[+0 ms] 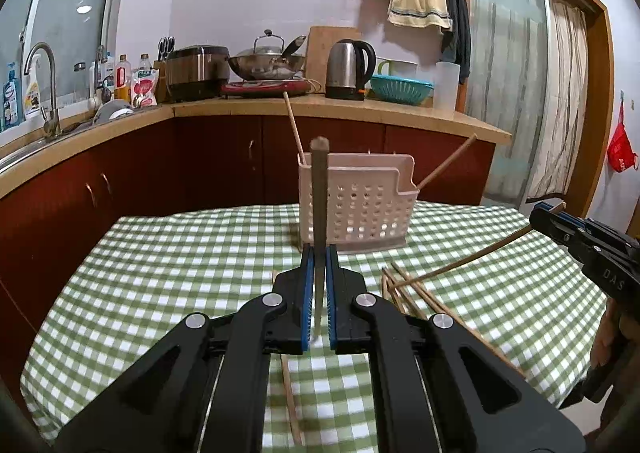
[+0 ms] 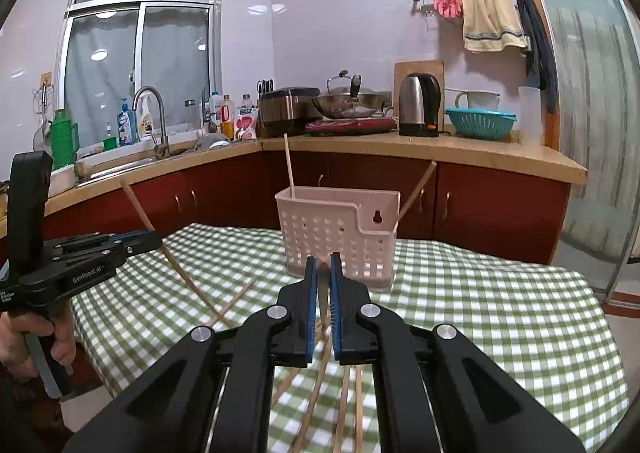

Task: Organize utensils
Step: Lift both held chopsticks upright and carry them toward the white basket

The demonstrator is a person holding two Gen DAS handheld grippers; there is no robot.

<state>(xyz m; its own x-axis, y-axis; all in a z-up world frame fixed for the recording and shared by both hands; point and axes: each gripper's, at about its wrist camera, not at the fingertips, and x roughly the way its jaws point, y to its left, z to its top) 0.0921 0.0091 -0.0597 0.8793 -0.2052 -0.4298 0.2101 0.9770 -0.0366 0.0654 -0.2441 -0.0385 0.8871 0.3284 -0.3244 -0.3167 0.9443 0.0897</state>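
Black arms of the left tool [image 1: 319, 253] filled the near foreground, its blue pads pinched tight on a single chopstick [image 1: 319, 189] that stood almost upright between them, its blurred top end rising in front of the pale perforated basket [image 1: 360, 209]. Beside it the right tool [image 2: 324, 261] was likewise pressed together on another chopstick [image 2: 322, 295], held lengthwise so that it ran back under the pads toward the camera. More loose chopsticks [image 1: 404, 289] lay scattered on the green checked cloth covering the surface [image 1: 180, 273], between the two tools and toward the near edge. Near the far edge stood the basket, with two chopsticks [image 2: 289, 165] already leaning in it, one at its left end and one slanting out at its right. A hand [image 2: 38, 337] gripped the left tool's handle.
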